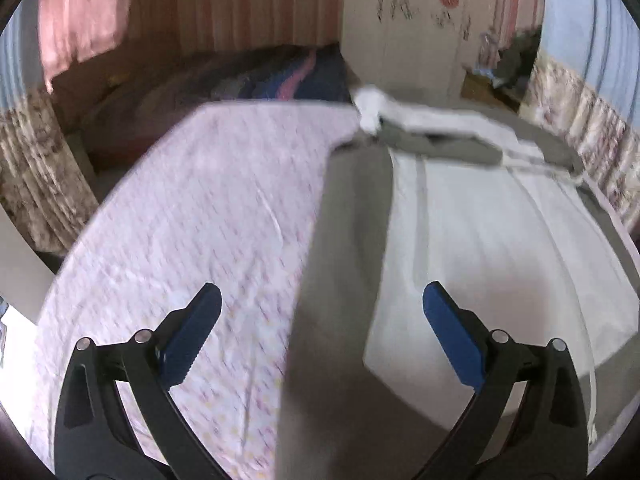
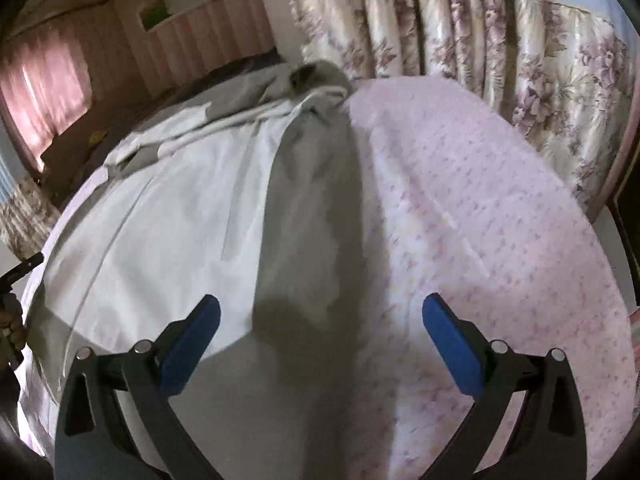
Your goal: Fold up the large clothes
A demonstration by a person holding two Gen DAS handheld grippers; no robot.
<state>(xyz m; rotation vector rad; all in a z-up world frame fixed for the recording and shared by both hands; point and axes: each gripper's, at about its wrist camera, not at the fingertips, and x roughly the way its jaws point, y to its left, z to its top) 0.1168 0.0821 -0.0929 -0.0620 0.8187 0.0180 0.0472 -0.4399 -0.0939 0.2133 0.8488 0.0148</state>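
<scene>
A large grey and white garment (image 1: 460,232) lies spread on a bed with a pink patterned sheet (image 1: 192,220). In the left wrist view its grey sleeve or side panel (image 1: 344,260) runs down the middle, the white body to the right. My left gripper (image 1: 322,332) is open and empty above the grey strip. In the right wrist view the garment (image 2: 168,216) lies left, its grey strip (image 2: 316,216) in the middle, the sheet (image 2: 500,220) to the right. My right gripper (image 2: 320,340) is open and empty above the grey part.
Floral curtains (image 2: 500,40) hang behind the bed on the right. A second bed with dark bedding (image 1: 240,76) and a white wardrobe (image 1: 408,32) stand beyond the far edge. A pink curtained window (image 2: 44,88) is at the far left.
</scene>
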